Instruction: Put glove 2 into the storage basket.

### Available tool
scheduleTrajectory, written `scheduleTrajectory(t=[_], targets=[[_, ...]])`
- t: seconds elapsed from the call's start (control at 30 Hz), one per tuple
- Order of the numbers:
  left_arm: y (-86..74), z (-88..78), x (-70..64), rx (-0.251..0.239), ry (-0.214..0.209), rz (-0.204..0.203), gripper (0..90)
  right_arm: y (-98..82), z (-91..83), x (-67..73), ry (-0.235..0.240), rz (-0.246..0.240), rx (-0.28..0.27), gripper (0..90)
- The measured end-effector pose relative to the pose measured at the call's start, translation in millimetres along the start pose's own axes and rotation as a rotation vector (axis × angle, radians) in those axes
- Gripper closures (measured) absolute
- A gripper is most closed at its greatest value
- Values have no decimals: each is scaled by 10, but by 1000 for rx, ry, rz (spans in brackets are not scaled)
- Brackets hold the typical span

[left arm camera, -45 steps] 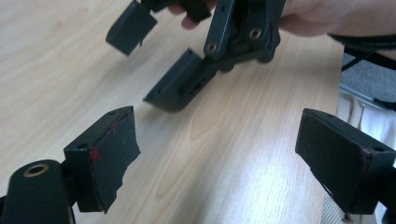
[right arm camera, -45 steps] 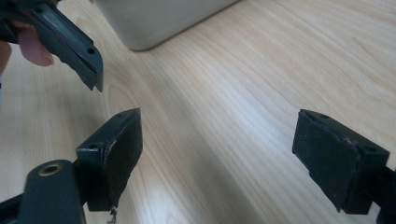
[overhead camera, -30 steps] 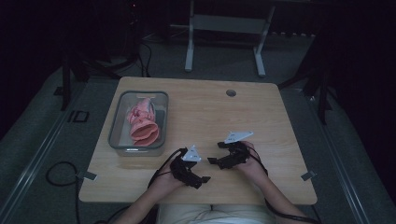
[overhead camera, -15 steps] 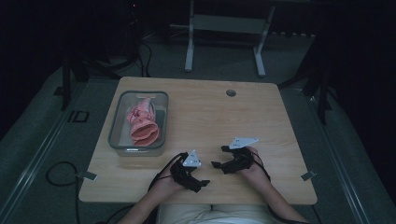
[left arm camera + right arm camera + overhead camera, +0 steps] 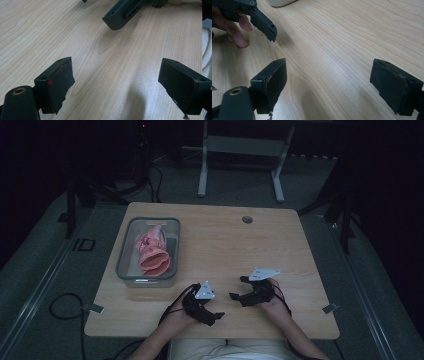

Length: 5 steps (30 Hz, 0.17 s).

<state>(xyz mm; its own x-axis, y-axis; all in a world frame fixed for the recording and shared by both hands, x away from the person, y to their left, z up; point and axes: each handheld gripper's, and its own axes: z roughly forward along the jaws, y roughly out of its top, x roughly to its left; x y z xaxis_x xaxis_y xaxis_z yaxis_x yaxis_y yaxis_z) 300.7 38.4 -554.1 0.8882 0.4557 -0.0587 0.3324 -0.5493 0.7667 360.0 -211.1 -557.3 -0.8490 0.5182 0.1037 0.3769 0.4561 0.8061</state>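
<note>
My left gripper [image 5: 216,316] hovers low over the wooden table [image 5: 225,245] near its front edge, jaws open and pointing right. In the left gripper view the gripper [image 5: 130,82] has only bare wood between its pads. My right gripper [image 5: 237,288] is just to its right, pointing left toward it, also open. In the right gripper view the gripper [image 5: 337,80] holds nothing. Each gripper view catches a jaw of the other gripper: the right gripper's jaw [image 5: 122,13] and the left gripper's jaw [image 5: 263,22]. A clear bin [image 5: 125,265] at the table's left holds a crumpled pink item [image 5: 152,252].
A round cable hole [image 5: 247,219] sits near the table's far edge. Beyond the table a white metal stand [image 5: 240,165] rests on the dark floor. Cables [image 5: 60,302] lie on the floor at the left. Light trousers [image 5: 206,50] show past the table's near edge.
The right gripper has drifted a little toward the table's front edge. The left gripper has barely moved. Both sets of jaws stay as wide as before.
</note>
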Motion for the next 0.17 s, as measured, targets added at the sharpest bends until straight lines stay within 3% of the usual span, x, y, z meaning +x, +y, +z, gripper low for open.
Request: scheduleTrajectory(t=[0.17], targets=[[-11,-3,1,3,-6,0,123,-6,5,4,0,-2,5,140]])
